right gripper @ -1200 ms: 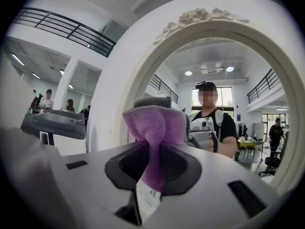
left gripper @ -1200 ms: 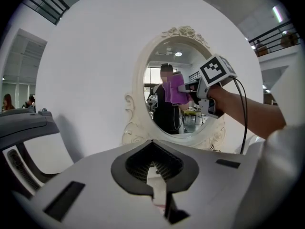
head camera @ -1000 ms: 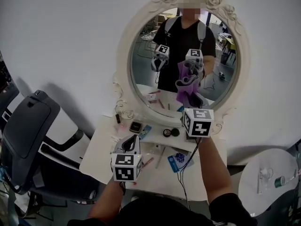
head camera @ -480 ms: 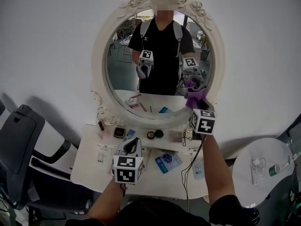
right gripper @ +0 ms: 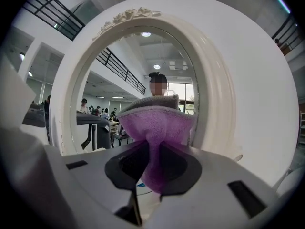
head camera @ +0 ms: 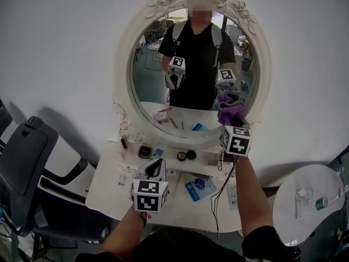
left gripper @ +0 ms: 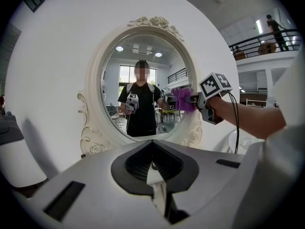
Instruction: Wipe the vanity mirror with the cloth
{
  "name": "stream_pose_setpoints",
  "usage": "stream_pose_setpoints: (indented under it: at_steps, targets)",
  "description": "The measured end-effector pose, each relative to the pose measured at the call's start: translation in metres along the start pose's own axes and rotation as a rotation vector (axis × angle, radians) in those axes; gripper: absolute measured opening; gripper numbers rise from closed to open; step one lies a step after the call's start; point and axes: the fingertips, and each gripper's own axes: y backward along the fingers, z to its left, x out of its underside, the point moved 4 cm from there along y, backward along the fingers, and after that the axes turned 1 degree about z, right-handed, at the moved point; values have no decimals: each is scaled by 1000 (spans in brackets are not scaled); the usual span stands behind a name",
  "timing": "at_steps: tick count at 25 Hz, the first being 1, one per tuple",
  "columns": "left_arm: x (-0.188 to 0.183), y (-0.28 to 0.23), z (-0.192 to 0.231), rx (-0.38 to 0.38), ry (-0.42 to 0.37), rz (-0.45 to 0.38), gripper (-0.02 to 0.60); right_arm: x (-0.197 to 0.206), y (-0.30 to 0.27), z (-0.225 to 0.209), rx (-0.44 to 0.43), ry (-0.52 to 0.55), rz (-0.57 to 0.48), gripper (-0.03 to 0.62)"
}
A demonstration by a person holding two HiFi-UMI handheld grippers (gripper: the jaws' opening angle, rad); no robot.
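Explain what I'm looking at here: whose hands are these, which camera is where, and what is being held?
There is no robot arm here: a person holds a two-jaw tool in each hand. The wide picture comes from a camera on their head, looking down at a white vanity table with a framed mirror. The figure in the glass is their own reflection. The other two pictures come from cameras riding on each tool, looking along its jaws. The right gripper is shut on a purple cloth, held at the glass's lower right edge and apparently touching it. The left gripper hangs low over the table, jaws together, holding nothing. Small toiletries lie on the table.
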Motion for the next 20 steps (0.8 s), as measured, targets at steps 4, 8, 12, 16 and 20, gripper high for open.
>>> stream_pose_setpoints:
  at_steps: [4,8,12,16,20]
  targets:
    - [4,3,10,-29,13,5,-3,3,-9,36,-54,38,26,69]
    - [7,10,20,-63,22,6,-3,3,-18,73,-83,53,39,69]
    - [11,22,38,-109,35,5,-3,3,-23,96,-93,53,37,69]
    - [16,31,55,-152,55,11,-3,3,-29,123,-157,71,44,69]
    - [19,40,64,-179,59,16,-3,3,-35,150,-211,80,50,69]
